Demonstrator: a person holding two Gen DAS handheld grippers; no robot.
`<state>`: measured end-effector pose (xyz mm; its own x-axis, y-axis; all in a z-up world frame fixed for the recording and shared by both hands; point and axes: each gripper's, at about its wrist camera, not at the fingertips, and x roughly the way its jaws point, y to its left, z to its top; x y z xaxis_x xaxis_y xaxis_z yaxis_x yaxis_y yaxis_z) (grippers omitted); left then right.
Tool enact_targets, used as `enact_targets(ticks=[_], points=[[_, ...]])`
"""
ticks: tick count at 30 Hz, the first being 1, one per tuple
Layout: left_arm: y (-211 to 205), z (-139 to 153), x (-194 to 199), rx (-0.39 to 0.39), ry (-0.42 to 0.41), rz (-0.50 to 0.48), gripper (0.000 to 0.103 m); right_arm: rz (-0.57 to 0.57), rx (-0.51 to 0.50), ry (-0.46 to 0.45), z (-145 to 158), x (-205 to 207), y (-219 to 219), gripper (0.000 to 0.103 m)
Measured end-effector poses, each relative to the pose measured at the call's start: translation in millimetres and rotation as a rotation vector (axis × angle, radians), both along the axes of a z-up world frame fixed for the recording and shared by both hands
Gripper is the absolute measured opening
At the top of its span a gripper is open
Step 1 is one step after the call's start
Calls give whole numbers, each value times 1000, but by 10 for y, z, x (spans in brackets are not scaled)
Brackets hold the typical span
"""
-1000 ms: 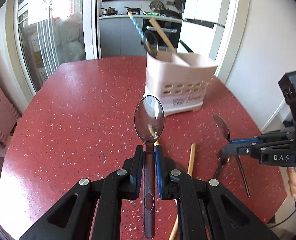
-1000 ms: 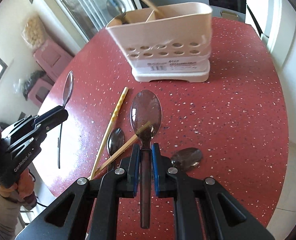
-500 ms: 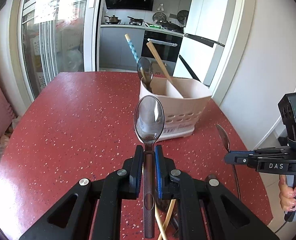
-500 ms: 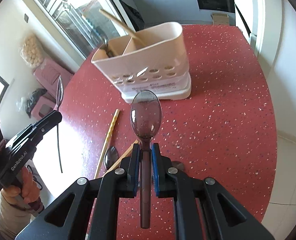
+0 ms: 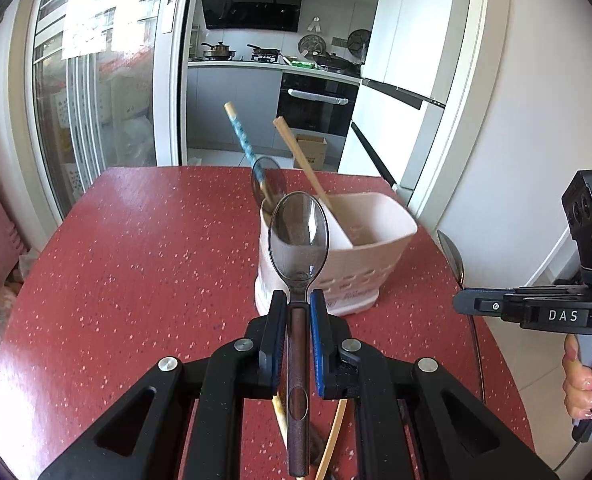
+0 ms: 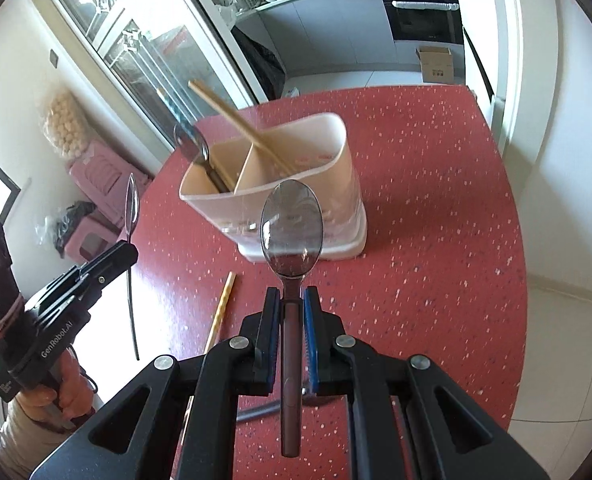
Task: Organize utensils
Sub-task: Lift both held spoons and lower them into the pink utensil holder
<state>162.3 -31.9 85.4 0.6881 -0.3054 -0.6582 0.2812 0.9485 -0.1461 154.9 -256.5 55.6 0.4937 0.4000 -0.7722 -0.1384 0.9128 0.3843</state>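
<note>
My left gripper (image 5: 298, 300) is shut on a dark-handled spoon (image 5: 298, 236), bowl up, raised just in front of the pale pink utensil holder (image 5: 376, 264). My right gripper (image 6: 292, 296) is shut on a second spoon (image 6: 291, 228), also raised in front of the holder (image 6: 336, 184). The holder has two compartments. One holds a spoon (image 6: 192, 146) and a blue-patterned chopstick (image 5: 244, 144); a plain chopstick (image 6: 236, 120) leans over the divider. Each gripper shows in the other's view: the right one (image 5: 462, 300) and the left one (image 6: 130, 246).
The holder stands on a red speckled round table (image 5: 136, 260). A yellow chopstick (image 6: 222, 306) lies on the table in front of the holder, and more utensils lie under the grippers, partly hidden. A white wall and fridge are to the right.
Both grippers have lifted their spoons up from the table and moved closer to the holder. The loose utensils have dropped below and out of sight.
</note>
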Motion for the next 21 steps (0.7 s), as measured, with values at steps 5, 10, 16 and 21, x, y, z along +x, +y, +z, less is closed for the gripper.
enact_targets(ticks=[5,10,16,21], points=[[-25,78,129,-9,-18,5,41,-2,7,-22,115,106,-33,13],[17,195,290,-41,-52,31,41,-8,17,-59,266,248,-55,13],[0,346,535,-77,-96,54,41,-21,45,-116,468,494,-43,13],[-37,419,729,-117,-134,77,41,-29,49,-174,597,706,-5,13]])
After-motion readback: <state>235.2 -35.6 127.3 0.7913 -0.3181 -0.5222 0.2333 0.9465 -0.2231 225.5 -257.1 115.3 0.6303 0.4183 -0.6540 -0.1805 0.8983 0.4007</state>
